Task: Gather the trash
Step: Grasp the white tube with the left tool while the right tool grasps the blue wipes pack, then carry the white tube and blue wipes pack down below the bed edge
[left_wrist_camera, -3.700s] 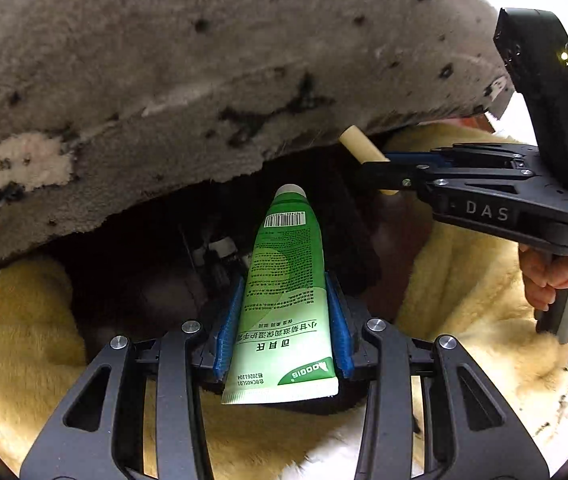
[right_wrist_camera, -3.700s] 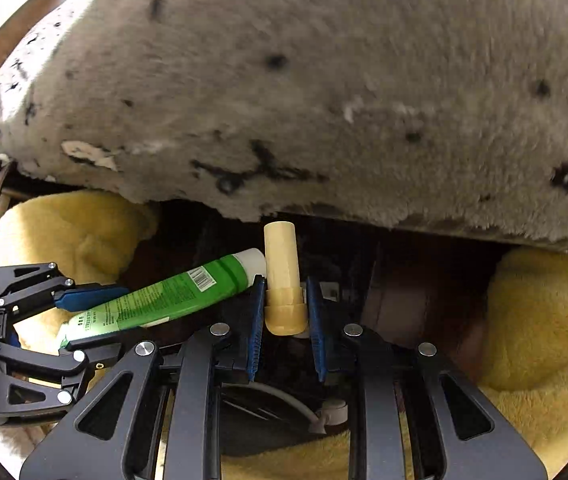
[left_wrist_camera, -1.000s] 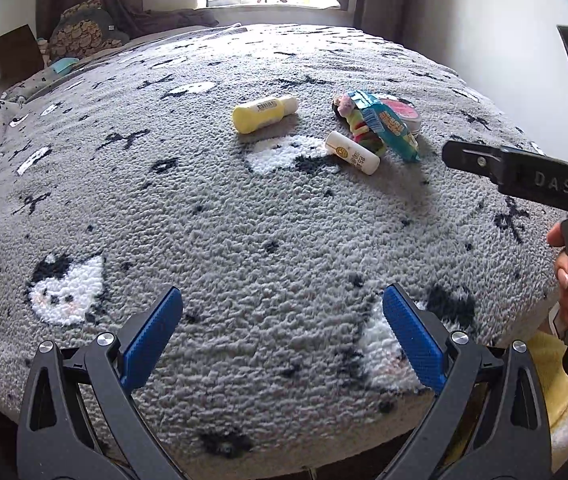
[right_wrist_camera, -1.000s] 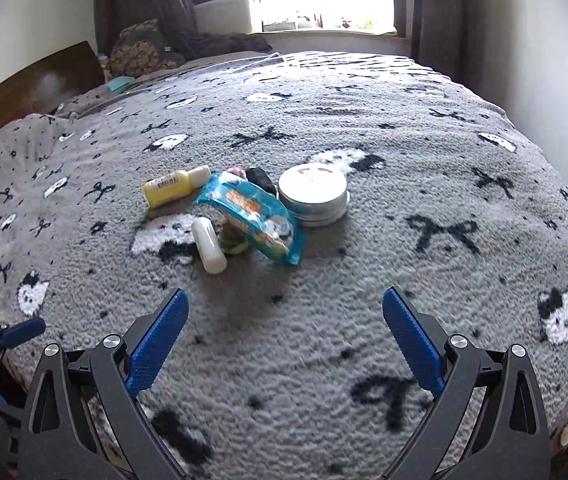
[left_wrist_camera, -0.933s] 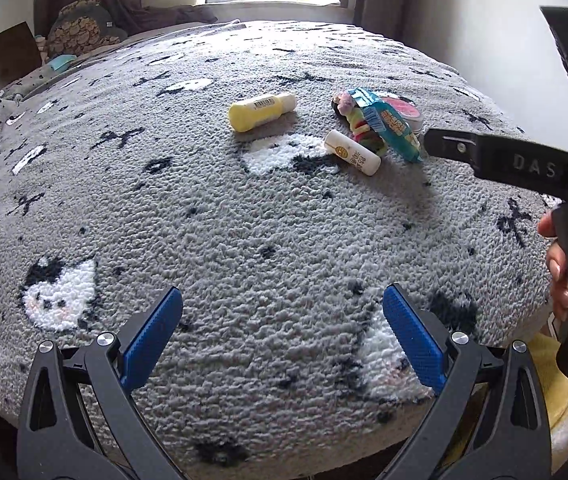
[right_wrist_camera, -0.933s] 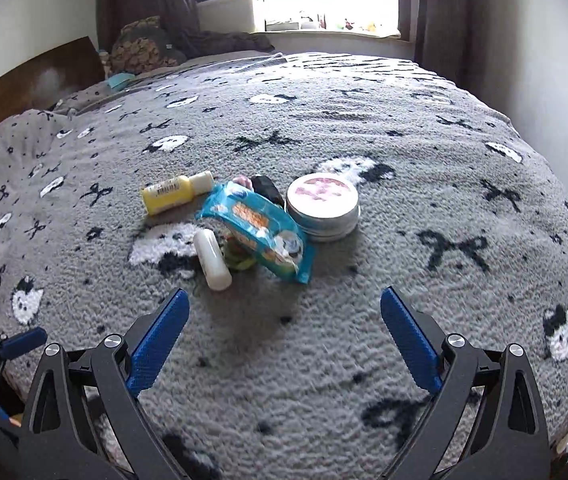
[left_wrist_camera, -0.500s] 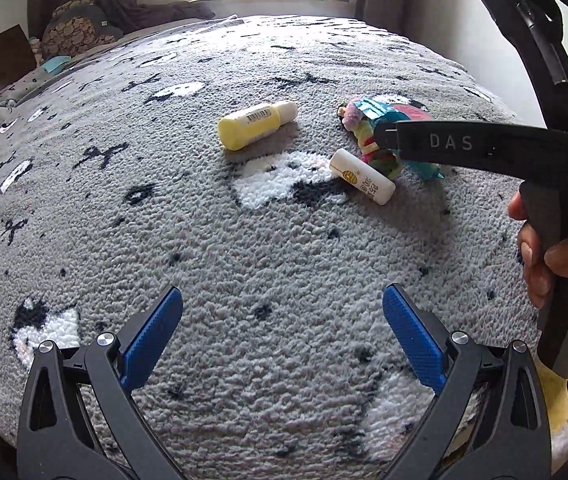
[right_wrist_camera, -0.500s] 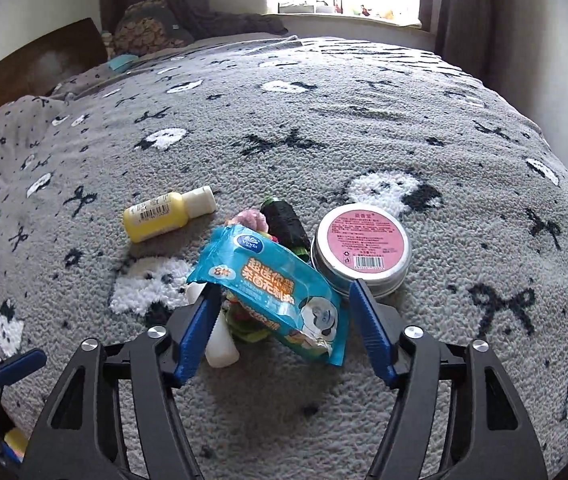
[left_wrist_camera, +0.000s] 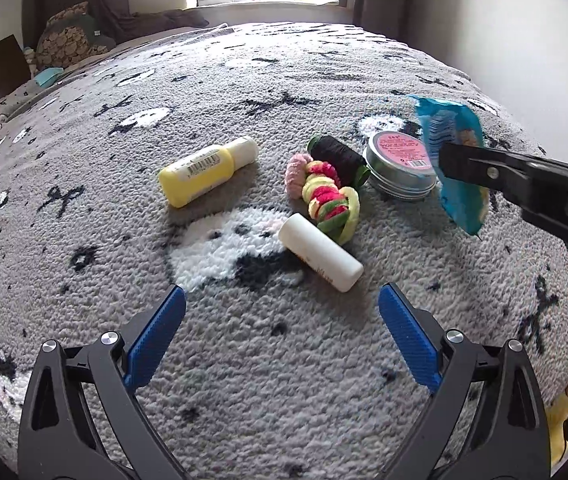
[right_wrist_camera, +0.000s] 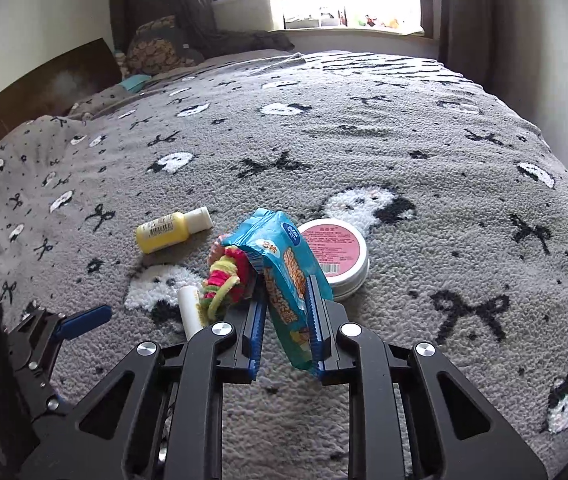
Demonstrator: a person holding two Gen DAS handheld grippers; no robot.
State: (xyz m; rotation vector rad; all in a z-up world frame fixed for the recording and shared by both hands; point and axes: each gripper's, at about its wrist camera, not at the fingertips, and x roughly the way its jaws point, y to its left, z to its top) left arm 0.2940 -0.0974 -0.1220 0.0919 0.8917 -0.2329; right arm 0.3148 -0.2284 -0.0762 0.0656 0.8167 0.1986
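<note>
My right hand-held gripper (right_wrist_camera: 286, 334) clamps the blue wipes packet (right_wrist_camera: 288, 280), raised off the bed (right_wrist_camera: 404, 140). My left hand-held gripper (left_wrist_camera: 281, 334) is spread wide, empty; the white tube (left_wrist_camera: 320, 252) lies just ahead of it.

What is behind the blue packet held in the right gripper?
In the right wrist view the blue packet, clamped in the right gripper, covers part of the round tin and the hair ties. The black spool is hidden there.
</note>
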